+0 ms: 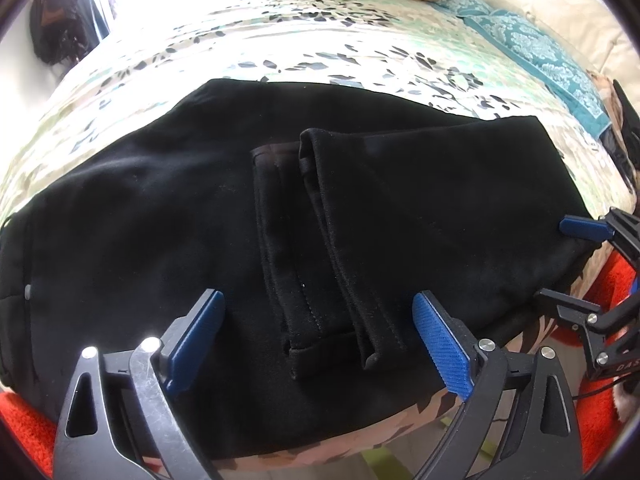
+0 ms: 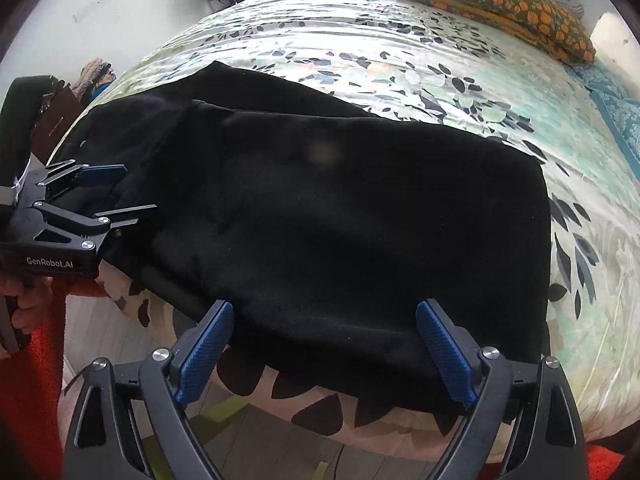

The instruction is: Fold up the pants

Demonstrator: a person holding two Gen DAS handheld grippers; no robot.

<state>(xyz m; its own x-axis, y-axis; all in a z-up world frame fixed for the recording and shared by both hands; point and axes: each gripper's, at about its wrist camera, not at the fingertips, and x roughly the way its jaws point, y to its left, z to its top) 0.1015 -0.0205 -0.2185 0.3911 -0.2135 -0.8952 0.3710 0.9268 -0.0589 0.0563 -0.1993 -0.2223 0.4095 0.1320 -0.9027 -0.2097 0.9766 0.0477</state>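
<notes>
Now: black pants (image 1: 160, 208) folded once on bed (image 1: 360, 52); left gripper (image 1: 320, 320), right gripper (image 2: 326, 332) both agape, empty. Pinch the pants' near edge evenly, both layers.

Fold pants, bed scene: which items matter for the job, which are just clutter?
Job:
- black pants, folded once, hems on top
- left tongs, open
- right tongs, open

Lying about:
- orange-flowered pillow
- teal patterned cloth
- leaf-print bedsheet
</notes>
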